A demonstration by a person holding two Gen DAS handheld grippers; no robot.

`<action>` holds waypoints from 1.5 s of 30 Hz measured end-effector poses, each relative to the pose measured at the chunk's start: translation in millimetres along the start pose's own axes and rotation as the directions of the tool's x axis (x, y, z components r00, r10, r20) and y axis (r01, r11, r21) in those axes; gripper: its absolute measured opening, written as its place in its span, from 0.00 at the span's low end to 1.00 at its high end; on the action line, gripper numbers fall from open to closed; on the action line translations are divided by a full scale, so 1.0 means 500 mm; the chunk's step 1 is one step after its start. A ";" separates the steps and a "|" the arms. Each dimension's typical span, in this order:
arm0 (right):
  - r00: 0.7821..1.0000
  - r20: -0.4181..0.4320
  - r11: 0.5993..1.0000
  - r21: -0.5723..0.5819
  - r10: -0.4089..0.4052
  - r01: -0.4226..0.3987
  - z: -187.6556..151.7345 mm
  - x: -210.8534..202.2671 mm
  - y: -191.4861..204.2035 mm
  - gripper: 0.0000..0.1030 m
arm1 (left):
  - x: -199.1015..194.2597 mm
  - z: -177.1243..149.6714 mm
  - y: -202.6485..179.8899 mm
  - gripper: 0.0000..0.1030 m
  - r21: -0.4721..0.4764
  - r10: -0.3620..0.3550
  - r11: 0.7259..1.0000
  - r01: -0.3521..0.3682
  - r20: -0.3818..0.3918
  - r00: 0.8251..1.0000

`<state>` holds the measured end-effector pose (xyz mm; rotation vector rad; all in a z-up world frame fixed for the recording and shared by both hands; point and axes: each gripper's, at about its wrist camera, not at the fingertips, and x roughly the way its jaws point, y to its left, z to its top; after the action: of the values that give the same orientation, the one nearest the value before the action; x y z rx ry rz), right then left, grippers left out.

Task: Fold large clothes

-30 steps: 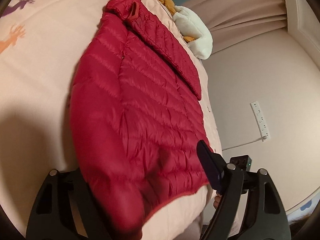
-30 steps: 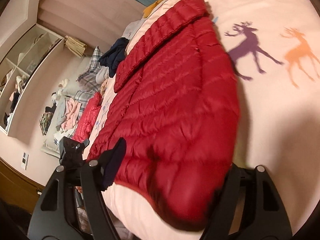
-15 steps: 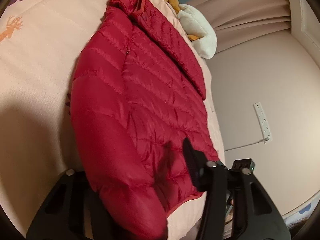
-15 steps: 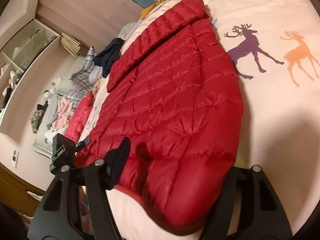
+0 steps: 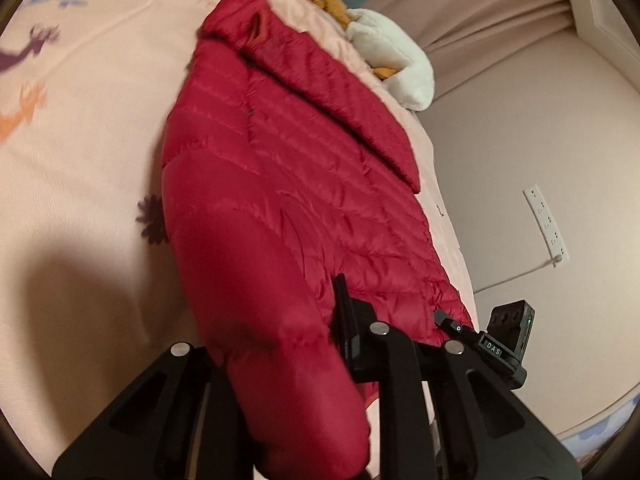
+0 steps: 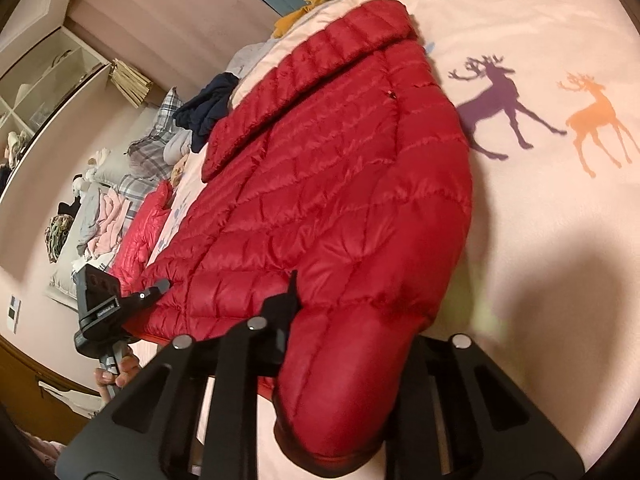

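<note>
A red quilted puffer jacket (image 5: 288,184) lies lengthwise on a pink bedsheet with deer prints (image 5: 80,140), collar at the far end. My left gripper (image 5: 280,360) is shut on the jacket's near hem corner, which bulges between the fingers. The jacket also fills the right wrist view (image 6: 340,184). My right gripper (image 6: 352,364) is shut on the other near hem corner. The left gripper (image 6: 120,304) shows in the right wrist view at the jacket's left edge, held by a hand.
A white and orange plush toy (image 5: 396,68) lies by the collar end. Piled clothes and plaid pillows (image 6: 132,184) sit beyond the bed's left side. A wall with a power strip (image 5: 546,220) runs close along the bed edge.
Both grippers have closed in on the near hem and shut on its two corners. The hem now bunches up between the fingers.
</note>
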<state>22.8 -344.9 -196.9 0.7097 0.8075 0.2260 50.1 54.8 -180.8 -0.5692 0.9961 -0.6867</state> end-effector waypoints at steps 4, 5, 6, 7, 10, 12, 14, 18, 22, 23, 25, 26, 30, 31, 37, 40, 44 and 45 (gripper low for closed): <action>1.000 0.022 1.000 0.003 0.002 -0.002 0.000 -0.007 0.007 0.16 | -0.011 0.000 -0.023 0.17 0.045 0.017 0.999 -0.018 0.034 0.999; 1.000 0.027 1.000 0.002 0.001 -0.001 -0.001 -0.009 0.010 0.15 | -0.012 -0.002 -0.027 0.17 0.054 0.020 0.998 -0.022 0.038 0.999; 0.999 0.034 1.000 0.000 0.003 -0.003 -0.001 -0.011 0.013 0.15 | -0.012 -0.002 -0.029 0.17 0.058 0.021 0.998 -0.023 0.039 0.999; 0.999 0.042 1.000 -0.001 0.005 -0.005 -0.001 -0.014 0.017 0.14 | -0.013 -0.003 -0.033 0.17 0.063 0.021 0.998 -0.023 0.040 0.999; 0.997 0.077 0.999 0.002 0.032 -0.032 -0.005 -0.028 0.025 0.14 | -0.014 0.000 -0.037 0.17 0.071 0.014 0.997 -0.017 0.044 0.999; 0.995 0.087 0.999 0.001 0.047 -0.047 -0.004 -0.032 0.027 0.14 | -0.017 0.000 -0.041 0.16 0.076 0.005 0.997 -0.008 0.045 0.999; 0.995 0.089 0.999 -0.005 0.049 -0.049 -0.005 -0.035 0.033 0.14 | -0.016 0.003 -0.046 0.16 0.080 0.003 0.997 -0.007 0.044 0.999; 0.995 0.081 0.998 -0.025 0.061 -0.060 -0.003 -0.041 0.045 0.14 | -0.019 0.006 -0.054 0.16 0.082 -0.006 0.997 0.003 0.045 0.999; 0.994 0.078 0.996 -0.054 0.072 -0.068 -0.001 -0.053 0.059 0.14 | -0.020 0.008 -0.057 0.16 0.084 -0.016 0.996 0.012 0.045 0.999; 0.994 0.077 0.996 -0.058 0.076 -0.072 0.002 -0.053 0.059 0.14 | -0.017 0.011 -0.058 0.16 0.084 -0.017 0.996 0.013 0.045 0.999; 0.993 0.078 0.994 -0.068 0.086 -0.081 0.002 -0.058 0.063 0.14 | -0.018 0.014 -0.059 0.16 0.086 -0.020 0.996 0.016 0.046 0.999; 0.993 0.078 0.994 -0.072 0.090 -0.084 0.002 -0.061 0.063 0.14 | -0.019 0.016 -0.060 0.16 0.086 -0.022 0.996 0.018 0.048 0.999; 0.991 0.078 0.991 -0.090 0.108 -0.101 0.000 -0.070 0.071 0.13 | -0.022 0.020 -0.068 0.16 0.097 -0.027 0.995 0.022 0.051 0.998; 0.990 0.078 0.990 -0.094 0.114 -0.107 0.000 -0.072 0.074 0.14 | -0.022 0.021 -0.069 0.16 0.101 -0.030 0.995 0.024 0.052 0.998; 0.986 0.078 0.984 -0.118 0.145 -0.135 0.000 -0.087 0.084 0.13 | -0.024 0.025 -0.070 0.16 0.116 -0.042 0.993 0.036 0.051 0.998; 0.983 0.082 0.981 -0.124 0.163 -0.153 0.000 -0.096 0.086 0.13 | -0.026 0.027 -0.073 0.16 0.123 -0.048 0.992 0.041 0.051 0.998; 0.978 0.086 0.974 -0.141 0.189 -0.176 0.002 -0.111 0.091 0.13 | -0.031 0.032 -0.075 0.16 0.127 -0.062 0.990 0.054 0.053 0.997; 0.977 0.088 0.972 -0.147 0.195 -0.181 0.002 -0.115 0.093 0.13 | -0.034 0.034 -0.077 0.16 0.130 -0.064 0.990 0.057 0.055 0.996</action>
<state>-12.2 -335.9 -132.5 0.6619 0.6211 0.4104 49.0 43.9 -136.7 -0.5058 0.8758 -0.7776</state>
